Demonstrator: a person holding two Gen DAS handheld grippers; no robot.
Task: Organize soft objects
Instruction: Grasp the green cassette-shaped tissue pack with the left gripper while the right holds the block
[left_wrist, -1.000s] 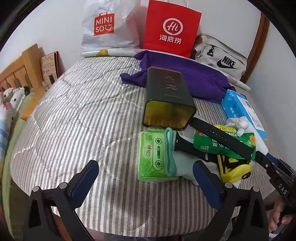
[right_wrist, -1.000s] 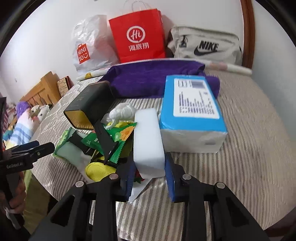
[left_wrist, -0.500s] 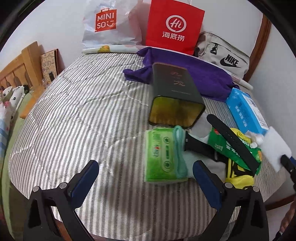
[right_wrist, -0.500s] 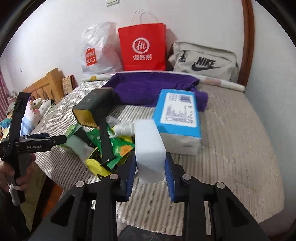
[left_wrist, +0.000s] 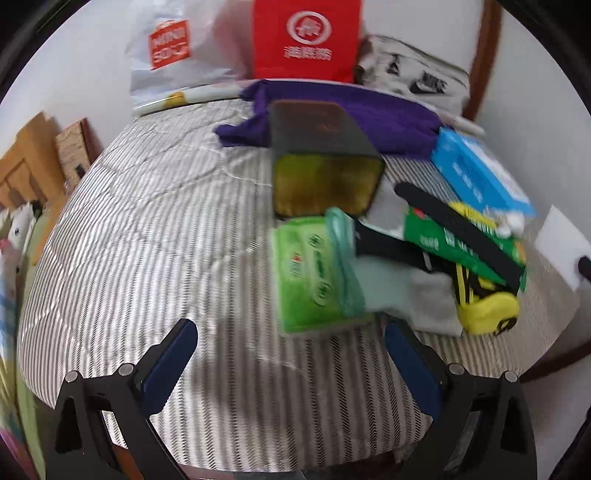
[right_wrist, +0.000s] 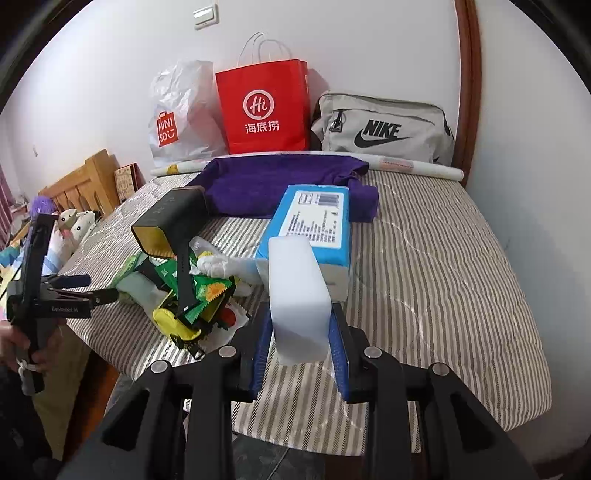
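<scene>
So the right claw (right_wrist: 300, 345) is clenched on one white sponge (right_wrist: 297, 291), held up over the bed's (right_wrist: 443, 266) near edge. It looks light and squashy, best gripped across its flat sides. One blue tissue pack (right_wrist: 314, 221) is seen just behind it, one dark tin (right_wrist: 168, 221) further left. The left claw (left_wrist: 291, 363) is spread wide, nothing held.

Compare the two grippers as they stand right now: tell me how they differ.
The right gripper is shut on a white foam block; the left gripper is open and holds nothing. The right one carries its block above the striped bed cover; the left one points at the green wipes pack in the clutter. Both have black frames with blue pads.
</scene>
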